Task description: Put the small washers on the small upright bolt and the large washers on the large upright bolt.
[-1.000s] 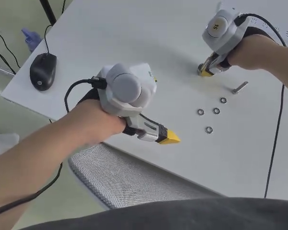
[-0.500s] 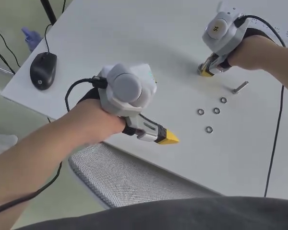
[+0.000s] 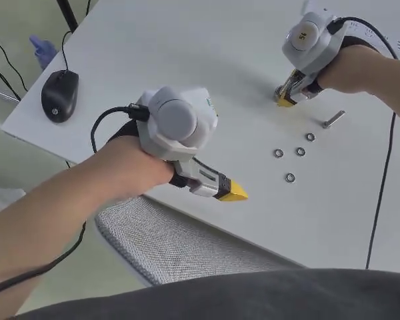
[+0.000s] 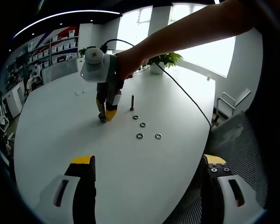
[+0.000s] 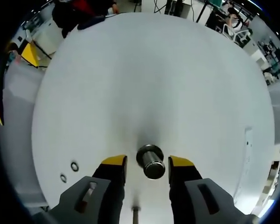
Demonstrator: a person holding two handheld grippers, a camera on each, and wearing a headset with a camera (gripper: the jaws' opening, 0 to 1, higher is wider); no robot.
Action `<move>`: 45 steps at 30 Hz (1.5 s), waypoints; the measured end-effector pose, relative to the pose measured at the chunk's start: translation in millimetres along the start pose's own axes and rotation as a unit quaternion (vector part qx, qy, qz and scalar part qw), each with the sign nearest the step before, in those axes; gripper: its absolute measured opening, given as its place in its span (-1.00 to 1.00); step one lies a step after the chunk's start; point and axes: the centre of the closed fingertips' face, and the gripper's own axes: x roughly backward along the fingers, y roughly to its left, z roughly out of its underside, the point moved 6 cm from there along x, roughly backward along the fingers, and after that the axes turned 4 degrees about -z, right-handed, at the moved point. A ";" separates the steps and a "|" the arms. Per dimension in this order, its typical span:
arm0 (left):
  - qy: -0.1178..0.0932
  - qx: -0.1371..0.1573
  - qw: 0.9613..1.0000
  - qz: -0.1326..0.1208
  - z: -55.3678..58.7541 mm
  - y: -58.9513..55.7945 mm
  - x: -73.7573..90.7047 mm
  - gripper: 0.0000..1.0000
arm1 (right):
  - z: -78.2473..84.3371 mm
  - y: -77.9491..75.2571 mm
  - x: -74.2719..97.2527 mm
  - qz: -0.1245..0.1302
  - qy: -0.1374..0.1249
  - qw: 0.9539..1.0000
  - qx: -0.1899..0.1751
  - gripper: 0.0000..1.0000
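My right gripper (image 3: 285, 99) points down at the white table (image 3: 187, 60), shut on the large bolt (image 5: 150, 161), which stands upright between its yellow tips. The small bolt (image 3: 333, 120) stands just beyond it, upright in the left gripper view (image 4: 132, 102). Several small washers lie loose on the table nearer me, among them one washer (image 3: 279, 154) and another washer (image 3: 290, 178); they also lie in a cluster (image 4: 143, 124) beside the right gripper (image 4: 105, 115). My left gripper (image 3: 232, 193) hovers open over the table's near edge with nothing between its fingers (image 4: 148, 161).
A black mouse (image 3: 59, 97) with its cable lies at the table's left corner. A grey mesh chair (image 3: 173, 247) sits under the near edge. A black cable (image 3: 383, 193) trails from the right gripper across the table's right side.
The right gripper has tilted slightly over the large bolt. The left gripper has stayed where it was, and the washers have not moved.
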 end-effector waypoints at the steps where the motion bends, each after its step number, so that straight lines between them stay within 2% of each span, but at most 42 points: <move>1: -0.001 0.000 1.000 0.000 -0.5 0.1 -0.1 0.89 | 0.5 0.1 1.5 0.001 -0.002 1.000 0.001 -0.14; 6: -0.003 -0.004 1.000 -0.003 -3.4 -0.1 -0.9 0.91 | 3.4 -2.2 5.2 -0.005 -0.010 1.000 -0.017 -0.12; 10: -0.006 -0.007 1.000 -0.007 -5.7 0.8 -1.6 0.97 | 4.5 -2.3 10.2 -0.009 -0.013 1.000 -0.008 -0.11; 14: -0.006 -0.006 1.000 -0.007 -8.6 1.4 -1.0 0.99 | 2.0 -2.9 19.0 -0.014 -0.027 1.000 -0.004 -0.10; 23: -0.003 -0.022 1.000 -0.001 -12.3 -0.7 -0.3 0.99 | -9.4 10.0 43.3 0.002 -0.055 0.998 0.014 -0.11; 25: 0.001 -0.025 1.000 0.000 -11.4 -0.6 0.2 0.99 | -9.0 5.0 41.5 0.004 -0.056 0.998 0.018 -0.11; 31: 0.008 -0.031 0.999 0.001 -9.9 0.1 2.6 0.98 | -9.7 16.9 58.2 0.000 -0.057 0.998 0.024 -0.09; 39: 0.006 -0.034 0.999 0.005 -10.5 -1.0 4.7 0.96 | 0.8 40.4 64.0 -0.004 -0.055 0.998 0.034 -0.09; 45: 0.005 -0.034 0.999 0.008 -12.5 -1.1 5.2 0.95 | 10.3 66.0 59.0 -0.006 -0.056 0.998 0.037 -0.10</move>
